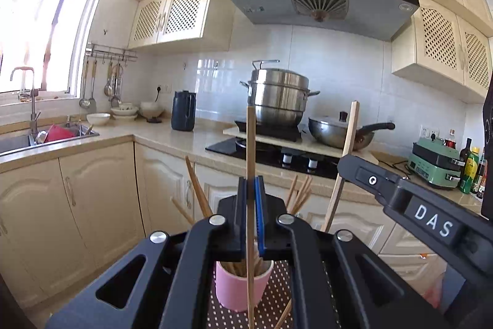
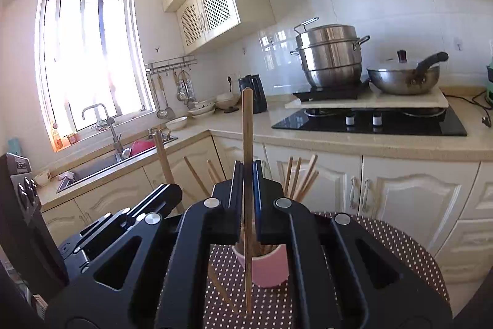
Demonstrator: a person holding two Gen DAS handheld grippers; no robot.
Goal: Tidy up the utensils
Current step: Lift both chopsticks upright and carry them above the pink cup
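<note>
A pink cup [image 1: 237, 289] holding several wooden chopsticks stands on a brown dotted tablecloth [image 1: 274, 298]. My left gripper [image 1: 251, 184] is shut on one chopstick [image 1: 251, 137], held upright just in front of the cup. To its right, my right gripper [image 1: 343, 164] grips a second chopstick [image 1: 349, 131]. In the right wrist view, the right gripper [image 2: 247, 167] is shut on its upright chopstick [image 2: 246, 125] above the table before the pink cup [image 2: 271, 267]. The left gripper [image 2: 172, 190] holds its chopstick [image 2: 161, 156] at the left. A loose chopstick [image 2: 222, 289] lies on the cloth.
Behind the round table [image 2: 400, 242] runs an L-shaped counter with cream cabinets [image 2: 409, 199]. A hob [image 2: 369, 122] carries a steel steamer pot [image 2: 329, 57] and a wok [image 2: 403, 79]. A sink [image 1: 46, 137] with dishes sits under the window, with a dark kettle [image 1: 183, 110] beside it.
</note>
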